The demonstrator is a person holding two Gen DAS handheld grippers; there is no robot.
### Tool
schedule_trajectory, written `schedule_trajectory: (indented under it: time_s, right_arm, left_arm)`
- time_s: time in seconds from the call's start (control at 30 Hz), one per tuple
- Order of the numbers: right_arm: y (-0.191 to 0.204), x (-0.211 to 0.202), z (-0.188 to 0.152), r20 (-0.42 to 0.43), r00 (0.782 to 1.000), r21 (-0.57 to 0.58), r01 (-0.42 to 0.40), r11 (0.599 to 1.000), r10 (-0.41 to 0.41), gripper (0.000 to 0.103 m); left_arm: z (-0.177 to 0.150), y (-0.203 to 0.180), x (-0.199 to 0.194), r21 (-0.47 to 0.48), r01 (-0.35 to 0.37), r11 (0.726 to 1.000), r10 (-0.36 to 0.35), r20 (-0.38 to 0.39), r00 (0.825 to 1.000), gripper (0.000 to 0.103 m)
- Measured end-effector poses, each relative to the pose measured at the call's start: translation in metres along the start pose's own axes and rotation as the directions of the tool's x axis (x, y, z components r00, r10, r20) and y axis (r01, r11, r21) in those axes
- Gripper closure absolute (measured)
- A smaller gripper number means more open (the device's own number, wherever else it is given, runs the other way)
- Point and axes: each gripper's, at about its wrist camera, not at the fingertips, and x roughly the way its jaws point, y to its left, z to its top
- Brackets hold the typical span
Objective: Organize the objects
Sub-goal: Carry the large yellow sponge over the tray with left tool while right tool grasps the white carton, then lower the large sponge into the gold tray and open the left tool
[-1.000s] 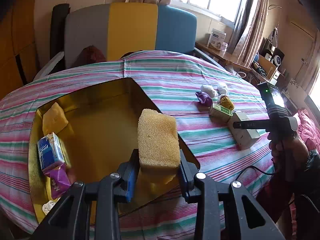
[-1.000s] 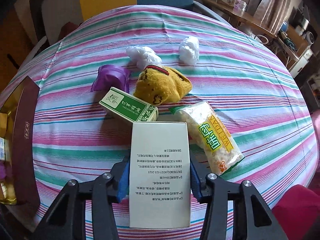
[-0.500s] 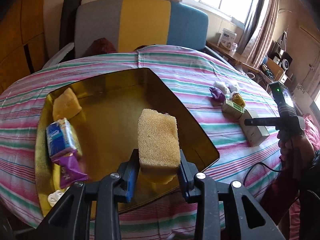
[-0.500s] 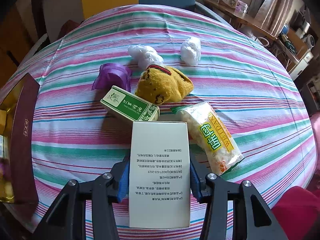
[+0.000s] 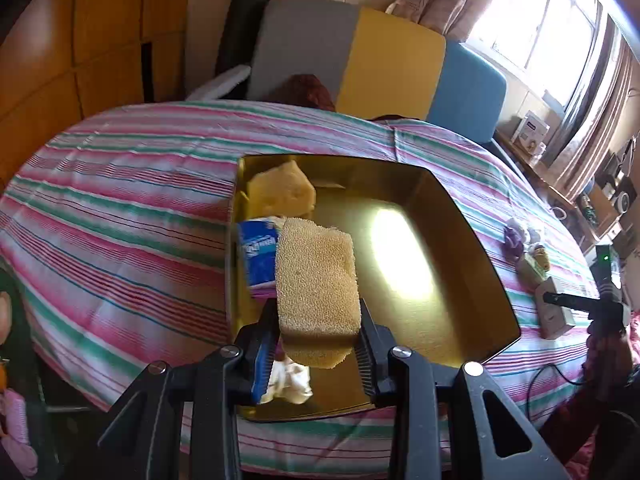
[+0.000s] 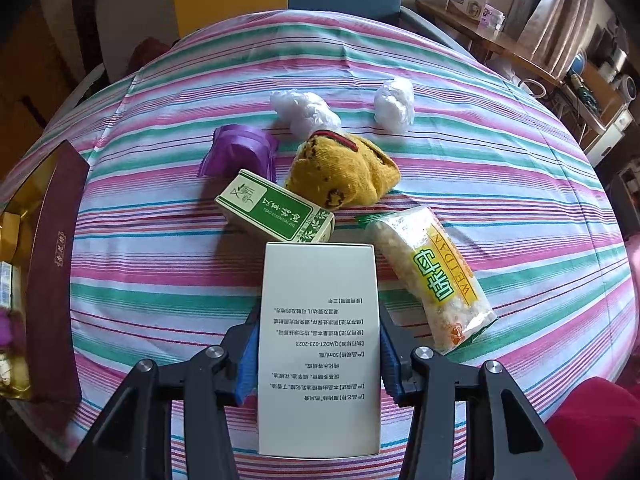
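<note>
My left gripper (image 5: 318, 340) is shut on a yellow sponge (image 5: 316, 280) and holds it over the near left part of the gold tray (image 5: 460, 280). In the tray lie a second yellow sponge (image 5: 280, 194), a blue tissue pack (image 5: 258, 256) and a white crumpled thing (image 5: 292, 380). My right gripper (image 6: 318, 354) is shut on a white box with printed text (image 6: 319, 344), low over the striped tablecloth. Beyond it lie a green box (image 6: 276, 210), a yellow sock (image 6: 344, 172), a snack bag (image 6: 434, 276), a purple wrapper (image 6: 240, 152) and two white plastic balls (image 6: 304, 110).
The tray's maroon side (image 6: 52, 272) shows at the left of the right wrist view. A grey, yellow and blue sofa (image 5: 392, 68) stands behind the table. A shelf with boxes (image 5: 532, 132) runs under the window. The right gripper and the hand on it (image 5: 608, 304) show far right.
My left gripper has swung left with the sponge, from the tray's right edge to above its left part near the tissue pack. The right gripper with the white box has hardly moved.
</note>
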Motion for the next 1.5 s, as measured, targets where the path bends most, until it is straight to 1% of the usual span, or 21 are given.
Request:
schedule_trajectory:
  time_s: [0.03, 0.13, 0.23, 0.37, 0.43, 0.5, 0.6, 0.7, 0.83, 0.9, 0.97, 1.0, 1.03, 1.1, 1.17, 1.23, 1.33, 1.4, 1.5]
  right_arm:
    - [0.000, 0.001, 0.001, 0.000, 1.000, -0.001, -0.002, 1.000, 0.002, 0.053]
    - [0.001, 0.001, 0.001, -0.003, 1.000, 0.003, -0.005, 1.000, 0.005, 0.053]
    - [0.002, 0.001, 0.001, -0.005, 1.000, 0.002, -0.004, 1.000, 0.004, 0.053]
    - [0.003, 0.000, 0.000, -0.003, 1.000, -0.001, -0.006, 1.000, 0.006, 0.053]
    - [0.004, 0.000, 0.000, -0.003, 1.000, -0.003, -0.007, 1.000, 0.007, 0.053]
    - [0.004, 0.000, 0.000, -0.003, 1.000, -0.001, -0.009, 1.000, 0.009, 0.053]
    - [0.004, 0.001, 0.001, -0.002, 1.000, 0.000, -0.015, 1.000, 0.015, 0.053]
    - [0.004, 0.001, 0.000, -0.001, 1.000, -0.001, -0.020, 1.000, 0.020, 0.053]
    - [0.004, 0.001, 0.001, 0.000, 1.000, -0.001, -0.029, 1.000, 0.029, 0.053]
    - [0.004, 0.000, 0.001, 0.004, 1.000, -0.001, -0.030, 1.000, 0.030, 0.053]
    - [0.004, -0.002, 0.002, 0.011, 0.999, -0.001, -0.034, 0.999, 0.034, 0.053]
    - [0.005, -0.002, 0.002, 0.010, 0.999, -0.002, -0.036, 0.999, 0.036, 0.053]
    - [0.005, -0.001, 0.002, 0.008, 0.999, -0.003, -0.036, 0.999, 0.036, 0.053]
    - [0.006, -0.001, 0.001, 0.007, 0.999, -0.008, -0.037, 0.999, 0.037, 0.053]
    - [0.006, -0.001, 0.001, 0.007, 0.999, -0.006, -0.036, 0.999, 0.036, 0.053]
    - [0.006, -0.002, 0.001, 0.008, 0.999, -0.004, -0.033, 0.999, 0.033, 0.053]
    - [0.005, -0.001, 0.002, 0.004, 0.999, -0.012, -0.041, 0.999, 0.041, 0.053]
    - [0.004, -0.001, 0.002, 0.004, 0.999, -0.010, -0.042, 0.999, 0.042, 0.053]
    - [0.003, -0.001, 0.003, 0.008, 0.999, -0.006, -0.039, 0.999, 0.039, 0.053]
  left_arm:
    - [0.004, -0.004, 0.006, -0.007, 0.031, 0.999, -0.031, -0.013, 0.999, 0.068]
    - [0.015, -0.015, 0.019, -0.016, 0.076, 0.997, -0.076, -0.026, 0.997, 0.068]
    - [0.021, -0.030, 0.025, 0.023, 0.074, 0.997, -0.073, -0.017, 0.997, 0.068]
    - [0.034, -0.047, 0.036, 0.077, 0.076, 0.994, -0.074, -0.025, 0.997, 0.068]
    - [0.046, -0.055, 0.046, 0.109, 0.066, 0.992, -0.064, -0.027, 0.998, 0.068]
    - [0.059, -0.059, 0.060, 0.120, 0.068, 0.990, -0.064, -0.034, 0.997, 0.068]
    - [0.078, -0.063, 0.084, 0.133, 0.044, 0.990, -0.037, -0.053, 0.998, 0.068]
    - [0.093, -0.061, 0.114, 0.123, 0.017, 0.992, -0.007, -0.086, 0.996, 0.068]
    - [0.106, -0.045, 0.152, 0.069, -0.047, 0.997, 0.057, -0.152, 0.987, 0.068]
    - [0.109, -0.036, 0.162, 0.047, -0.063, 0.997, 0.070, -0.162, 0.984, 0.068]
    - [0.112, -0.027, 0.171, 0.035, -0.105, 0.994, 0.109, -0.167, 0.980, 0.068]
    - [0.113, -0.022, 0.174, 0.019, -0.113, 0.993, 0.115, -0.173, 0.978, 0.068]
    - [0.114, -0.015, 0.178, -0.007, -0.109, 0.994, 0.106, -0.182, 0.978, 0.068]
    - [0.111, -0.011, 0.179, -0.014, -0.100, 0.995, 0.095, -0.187, 0.978, 0.068]
    - [0.107, -0.015, 0.175, 0.009, -0.107, 0.994, 0.107, -0.184, 0.977, 0.067]
    - [0.105, -0.016, 0.171, 0.015, -0.098, 0.995, 0.099, -0.182, 0.978, 0.060]
    - [0.104, -0.014, 0.163, 0.012, -0.088, 0.996, 0.089, -0.175, 0.981, 0.056]
    - [0.104, -0.016, 0.158, 0.022, -0.094, 0.995, 0.097, -0.168, 0.981, 0.056]
    - [0.100, -0.020, 0.140, 0.045, -0.094, 0.995, 0.100, -0.138, 0.985, 0.056]
